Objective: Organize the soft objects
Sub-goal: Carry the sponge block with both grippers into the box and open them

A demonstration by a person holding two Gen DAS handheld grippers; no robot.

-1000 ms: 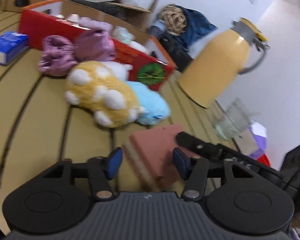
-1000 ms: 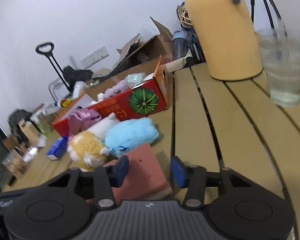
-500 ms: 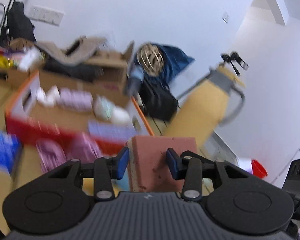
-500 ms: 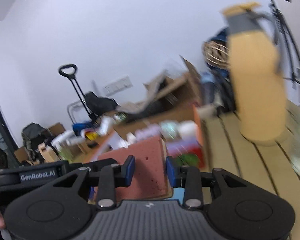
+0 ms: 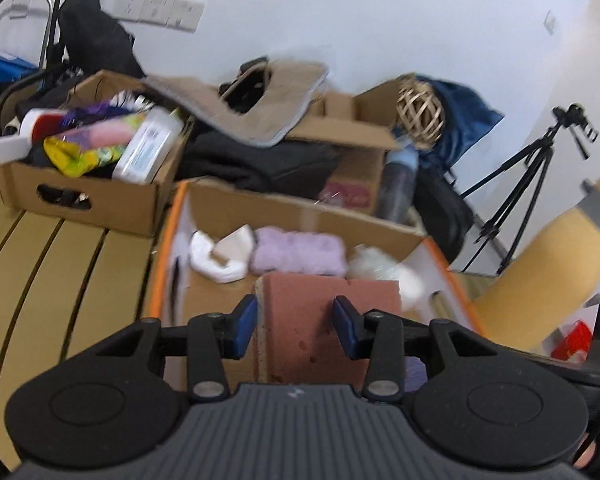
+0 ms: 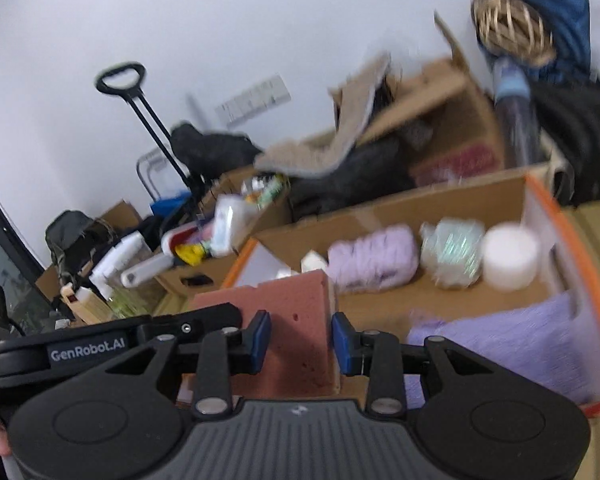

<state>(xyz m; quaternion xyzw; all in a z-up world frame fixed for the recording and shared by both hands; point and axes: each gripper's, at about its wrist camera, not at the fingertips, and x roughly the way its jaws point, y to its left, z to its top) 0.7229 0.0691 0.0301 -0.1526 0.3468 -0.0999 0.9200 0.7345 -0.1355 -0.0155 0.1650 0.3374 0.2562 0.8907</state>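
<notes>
Left wrist view — both grippers' fingers (image 5: 244, 322) (image 6: 259, 340) clamp the pink sponge (image 5: 300, 320) between them.

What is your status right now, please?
Left gripper and right gripper both shut on the sponge. Sponge held over the open box. Purple roll and white roll at the back; middle free.

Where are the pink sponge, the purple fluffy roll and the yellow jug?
pink sponge (image 5: 300, 320): left wrist view, its top face between the pads.
purple fluffy roll (image 6: 370, 260): right wrist view, its side.
yellow jug (image 5: 540, 300): left wrist view, its body.
</notes>
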